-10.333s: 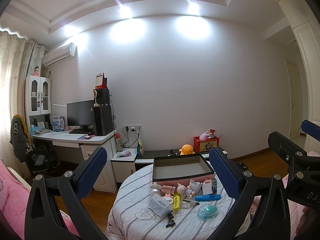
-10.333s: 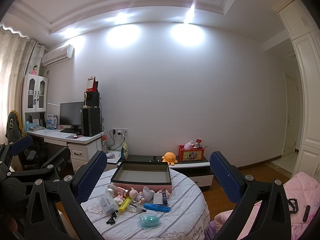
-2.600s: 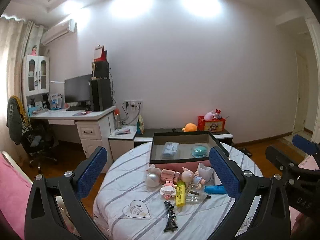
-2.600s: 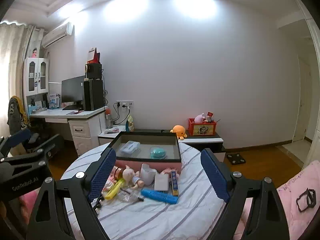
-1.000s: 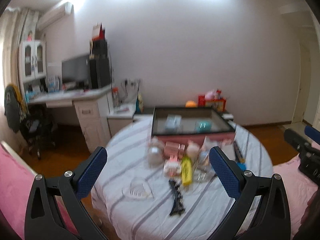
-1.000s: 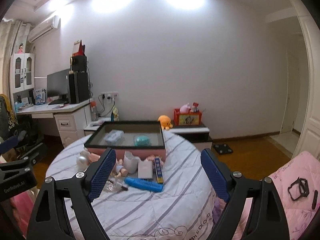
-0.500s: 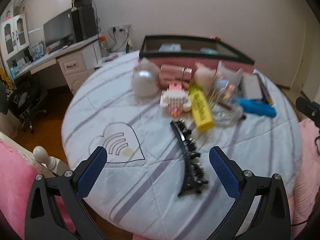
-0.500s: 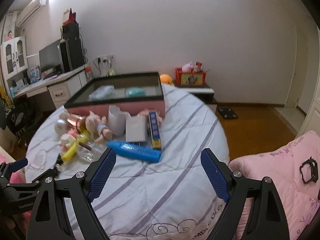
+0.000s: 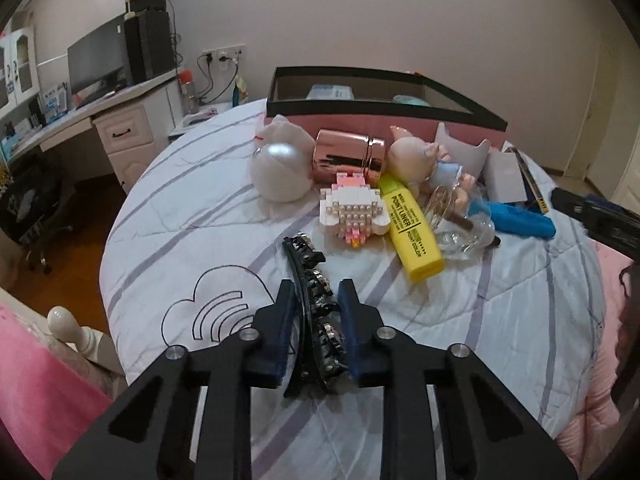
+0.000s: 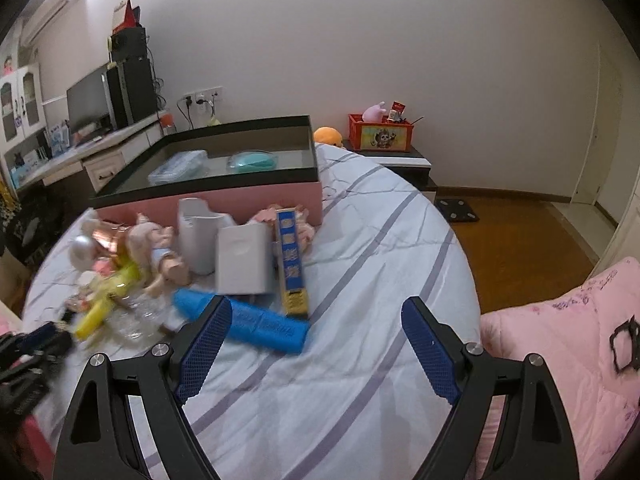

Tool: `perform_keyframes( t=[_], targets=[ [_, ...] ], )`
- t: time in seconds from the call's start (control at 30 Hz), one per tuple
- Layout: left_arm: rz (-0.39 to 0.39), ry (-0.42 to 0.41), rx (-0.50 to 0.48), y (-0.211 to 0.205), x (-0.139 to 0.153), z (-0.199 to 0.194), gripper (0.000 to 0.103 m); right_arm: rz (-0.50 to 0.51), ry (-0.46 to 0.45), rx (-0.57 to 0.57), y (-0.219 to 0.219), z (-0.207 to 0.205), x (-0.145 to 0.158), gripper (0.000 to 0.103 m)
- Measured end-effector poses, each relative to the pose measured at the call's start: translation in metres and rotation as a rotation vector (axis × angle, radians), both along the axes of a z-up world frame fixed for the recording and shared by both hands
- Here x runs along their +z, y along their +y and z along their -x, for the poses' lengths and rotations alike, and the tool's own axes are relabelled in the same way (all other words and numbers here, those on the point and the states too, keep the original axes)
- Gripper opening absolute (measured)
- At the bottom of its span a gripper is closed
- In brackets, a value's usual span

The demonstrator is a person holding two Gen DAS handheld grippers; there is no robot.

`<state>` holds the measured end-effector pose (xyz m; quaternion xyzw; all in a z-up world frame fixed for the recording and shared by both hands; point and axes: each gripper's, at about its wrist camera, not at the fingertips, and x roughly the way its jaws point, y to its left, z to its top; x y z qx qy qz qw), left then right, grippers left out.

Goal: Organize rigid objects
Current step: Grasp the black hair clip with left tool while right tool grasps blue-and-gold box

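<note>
Half a second ago wide open, my left gripper (image 9: 316,300) now squeezes the black hair clip (image 9: 310,280) on the bed, ready for the pink box (image 9: 384,122), while my right gripper (image 10: 316,320) waits open.

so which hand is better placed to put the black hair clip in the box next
Left. The left gripper is closed around the black hair clip; the right gripper hovers open and empty near the blue case.
</note>
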<state>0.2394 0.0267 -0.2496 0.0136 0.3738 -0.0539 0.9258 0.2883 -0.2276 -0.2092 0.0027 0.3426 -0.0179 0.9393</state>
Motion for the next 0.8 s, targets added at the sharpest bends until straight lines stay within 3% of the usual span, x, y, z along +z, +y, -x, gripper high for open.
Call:
perform_keyframes(
  t=[0.23, 0.27, 0.4, 0.5, 0.6, 0.8],
  targets=[
    [0.024, -0.026, -0.018, 0.003, 0.010, -0.009, 0.020, 0.030, 0.050, 0.044, -0.004, -0.035, -0.013, 0.087],
    [0.030, -0.027, -0.019, 0.004, 0.011, -0.010, 0.020, 0.033, 0.056, 0.053, -0.005, -0.038, -0.014, 0.084],
    [0.041, -0.032, -0.031, 0.004, 0.015, -0.013, 0.020, 0.025, 0.102, 0.117, 0.000, -0.050, -0.021, 0.042],
    [0.044, -0.049, -0.040, 0.002, 0.020, -0.013, 0.020, 0.014, 0.105, 0.163, 0.004, -0.050, -0.024, 0.022],
    [0.047, -0.060, -0.045, 0.002, 0.026, -0.012, 0.020, 0.001, 0.089, 0.168, 0.002, -0.046, -0.020, 0.015],
    [0.050, -0.104, -0.071, -0.005, 0.042, -0.011, 0.020, -0.031, 0.026, 0.183, 0.001, -0.032, -0.001, 0.015]
  ],
)
